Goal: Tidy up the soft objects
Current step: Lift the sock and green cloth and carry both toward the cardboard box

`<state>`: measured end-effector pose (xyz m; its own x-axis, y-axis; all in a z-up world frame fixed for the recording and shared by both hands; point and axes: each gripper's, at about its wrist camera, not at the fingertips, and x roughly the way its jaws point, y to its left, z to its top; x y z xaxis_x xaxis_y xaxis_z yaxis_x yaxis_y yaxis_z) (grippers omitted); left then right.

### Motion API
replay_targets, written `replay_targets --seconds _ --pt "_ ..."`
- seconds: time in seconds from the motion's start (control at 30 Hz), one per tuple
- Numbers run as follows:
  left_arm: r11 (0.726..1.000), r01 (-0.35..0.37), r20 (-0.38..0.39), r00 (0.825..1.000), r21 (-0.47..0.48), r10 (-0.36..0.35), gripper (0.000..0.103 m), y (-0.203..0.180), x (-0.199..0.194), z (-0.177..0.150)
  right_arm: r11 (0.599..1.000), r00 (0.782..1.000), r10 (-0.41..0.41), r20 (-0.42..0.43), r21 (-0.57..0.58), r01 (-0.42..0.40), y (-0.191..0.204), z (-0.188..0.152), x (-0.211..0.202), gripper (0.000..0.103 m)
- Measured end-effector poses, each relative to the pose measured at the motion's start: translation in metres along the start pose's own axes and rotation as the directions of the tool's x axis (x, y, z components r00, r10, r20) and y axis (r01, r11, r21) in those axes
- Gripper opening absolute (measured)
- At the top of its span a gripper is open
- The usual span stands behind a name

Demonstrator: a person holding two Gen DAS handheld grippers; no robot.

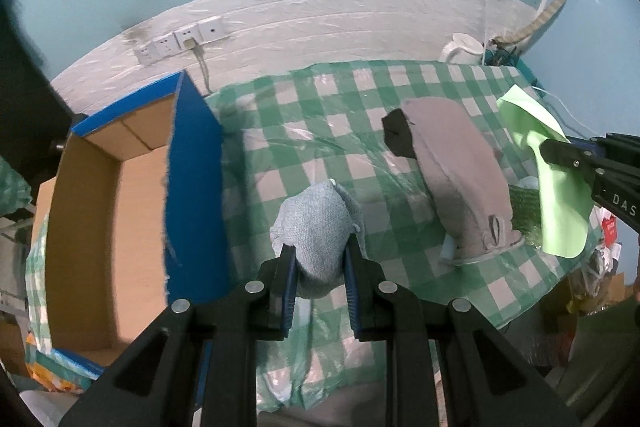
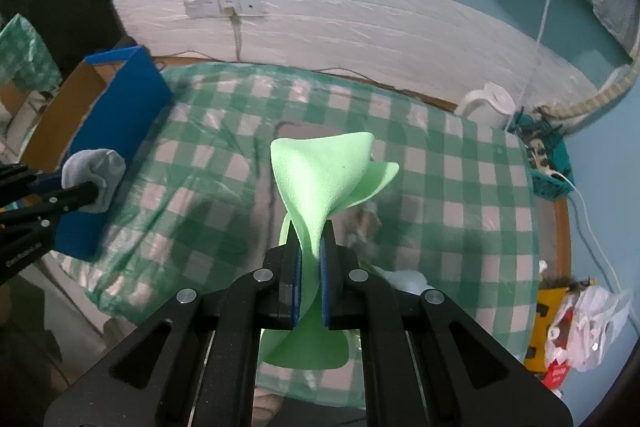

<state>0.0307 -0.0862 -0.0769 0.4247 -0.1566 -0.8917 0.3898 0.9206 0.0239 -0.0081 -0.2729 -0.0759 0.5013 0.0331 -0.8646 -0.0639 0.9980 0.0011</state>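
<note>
Gripping a grey-blue knitted cloth bundle [image 1: 318, 227] above the green checked tablecloth [image 1: 320, 131], beside the blue cardboard box [image 1: 196, 187], the left gripper [image 1: 320, 259] is clenching while the right gripper [image 2: 310, 243] is pinching a light-green foam sheet [image 2: 324, 179] aloft.

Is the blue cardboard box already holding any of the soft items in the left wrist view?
No: the blue cardboard box shows only bare brown walls and floor, while the left tool holds the blue-grey knit cloth outside it.
</note>
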Motion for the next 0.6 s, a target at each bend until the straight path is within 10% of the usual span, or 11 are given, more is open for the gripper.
replay_targets --seconds 0.6 --pt "0.992 -0.066 0.053 0.996 -0.109 0.072 0.021 0.062 -0.032 -0.013 0.989 0.995 0.096 0.034 -0.115 -0.091 0.087 0.045 -0.006 0.006"
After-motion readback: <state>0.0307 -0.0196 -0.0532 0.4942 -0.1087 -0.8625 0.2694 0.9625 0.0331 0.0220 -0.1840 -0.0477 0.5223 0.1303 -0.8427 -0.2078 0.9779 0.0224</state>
